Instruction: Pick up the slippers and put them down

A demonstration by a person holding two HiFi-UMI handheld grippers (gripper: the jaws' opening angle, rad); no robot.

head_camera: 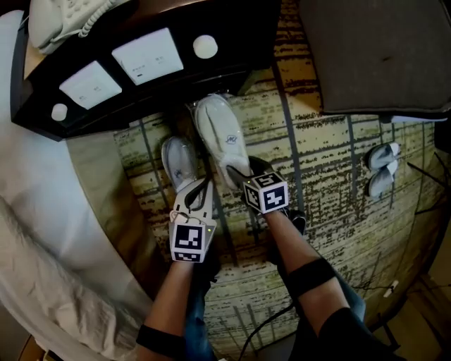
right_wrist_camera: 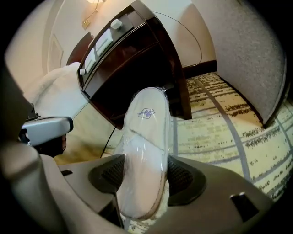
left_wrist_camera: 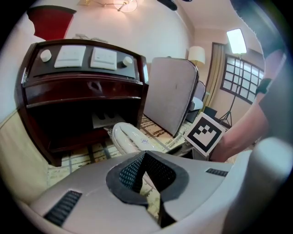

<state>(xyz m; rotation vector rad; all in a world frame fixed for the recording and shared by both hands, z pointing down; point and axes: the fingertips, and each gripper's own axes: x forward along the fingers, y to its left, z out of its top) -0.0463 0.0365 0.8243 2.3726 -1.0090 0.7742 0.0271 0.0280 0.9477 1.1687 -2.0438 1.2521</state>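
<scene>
Slippers: two white ones on the carpet (head_camera: 317, 162), side by side in front of the dark table (head_camera: 141, 77), toes toward 12 o'clock.
Right slipper (head_camera: 220, 137): in clear wrap, with a small blue logo on the upper; its toe reaches under the table's edge and its heel is in the right gripper (head_camera: 243, 173).
Right fingers: spread to the heel's width and pinching it from both sides, the pads pressed on the wrap (right_wrist_camera: 144, 178).
Lift: I cannot tell whether the right slipper is clear of the carpet.
Left slipper (head_camera: 180, 161): on the carpet at 8 o'clock from the right one, just beyond the tip of the left gripper (head_camera: 201, 185).
Left fingers: pressed together at the tips with nothing between them; only carpet shows through the slit below (left_wrist_camera: 145, 169).
Table top: white phone (head_camera: 63, 17) at 11 o'clock and two pale panels.
Other pair (head_camera: 382, 168): at 3 o'clock, well apart.
Bed (head_camera: 35, 233): at 9 o'clock.
</scene>
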